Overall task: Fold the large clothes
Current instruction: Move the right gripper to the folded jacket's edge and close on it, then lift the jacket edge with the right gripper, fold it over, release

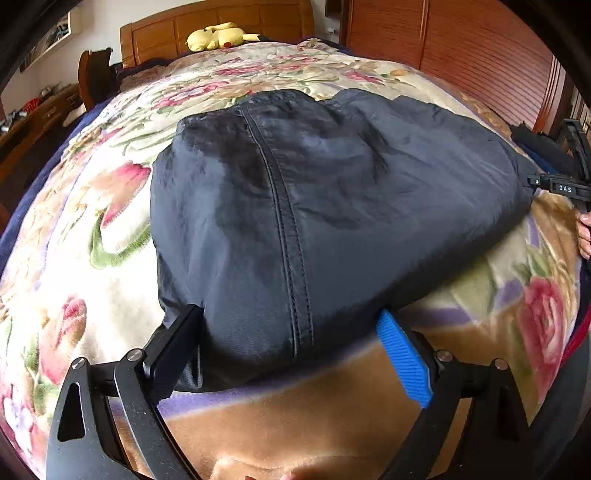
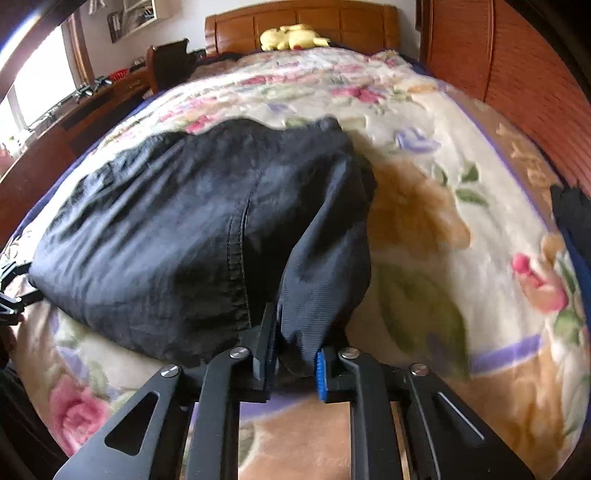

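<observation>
Jacket, dark navy, lies bunched on floral blanket, filling centre of both views; stitched seam runs down its middle. Left gripper at bottom of left wrist view, fingers spread wide, near hem between them, not pinched. Right gripper at bottom centre of right wrist view, fingers clenched on fold of jacket edge. Yellow plush toy at top by wooden headboard
</observation>
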Tool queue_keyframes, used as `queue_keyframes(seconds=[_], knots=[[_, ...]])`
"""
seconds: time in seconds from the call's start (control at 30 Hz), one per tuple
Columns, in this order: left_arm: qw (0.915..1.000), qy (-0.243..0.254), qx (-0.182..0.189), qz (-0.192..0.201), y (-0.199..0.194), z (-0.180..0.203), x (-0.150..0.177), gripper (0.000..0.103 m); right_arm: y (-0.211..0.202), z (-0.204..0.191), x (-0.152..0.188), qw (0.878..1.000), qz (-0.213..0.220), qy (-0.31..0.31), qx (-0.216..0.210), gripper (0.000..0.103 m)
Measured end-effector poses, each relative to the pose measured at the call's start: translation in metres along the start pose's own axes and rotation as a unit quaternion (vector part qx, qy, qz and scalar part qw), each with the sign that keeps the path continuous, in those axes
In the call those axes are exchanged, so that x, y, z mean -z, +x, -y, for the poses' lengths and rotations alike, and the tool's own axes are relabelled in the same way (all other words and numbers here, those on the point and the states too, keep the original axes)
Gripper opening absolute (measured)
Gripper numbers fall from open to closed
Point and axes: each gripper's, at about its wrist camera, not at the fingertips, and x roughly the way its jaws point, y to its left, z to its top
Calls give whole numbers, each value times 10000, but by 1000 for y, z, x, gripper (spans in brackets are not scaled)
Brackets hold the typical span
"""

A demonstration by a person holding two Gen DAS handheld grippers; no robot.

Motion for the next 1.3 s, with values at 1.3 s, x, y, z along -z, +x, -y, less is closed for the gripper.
queue_keyframes(seconds=[1.3], knots=[[9851,-1259,193,1157,-104,-103,38,101,-42,-261,-132,9476,1561,-2353,-1494,12]])
